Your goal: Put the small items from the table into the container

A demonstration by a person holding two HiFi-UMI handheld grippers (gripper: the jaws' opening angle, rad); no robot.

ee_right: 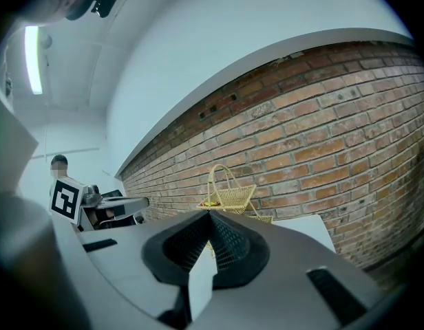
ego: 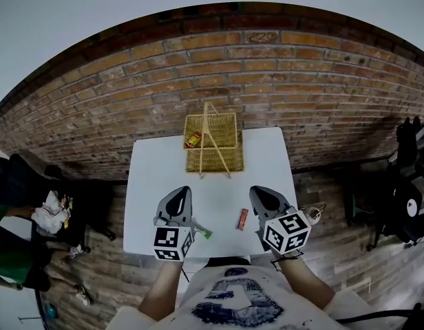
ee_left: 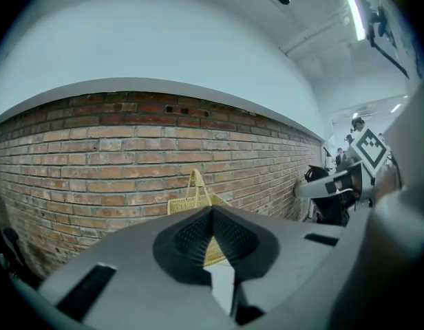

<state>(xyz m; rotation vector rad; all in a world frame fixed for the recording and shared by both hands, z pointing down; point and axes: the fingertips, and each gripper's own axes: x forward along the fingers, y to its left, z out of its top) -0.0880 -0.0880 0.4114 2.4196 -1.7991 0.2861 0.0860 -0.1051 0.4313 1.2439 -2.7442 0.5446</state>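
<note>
With left gripper (ego: pixel 182 192) and right gripper (ego: pixel 259 192) both closed and empty, the small red flat packet (ego: pixel 242 218), likely light and slippery, lies on the white table (ego: pixel 157 177) between them; pinch its narrow width.

Bright, cool, even light; only faint shadows. Glaring white ceiling strip lamp (ee_left: pixel 354 9) high above and right of the left gripper (ee_left: pixel 212 210). Heavy fisheye bowing of the red brick wall (ego: pixel 267 81) ahead, black vignetted corners, near grey jaw bodies soft.
</note>
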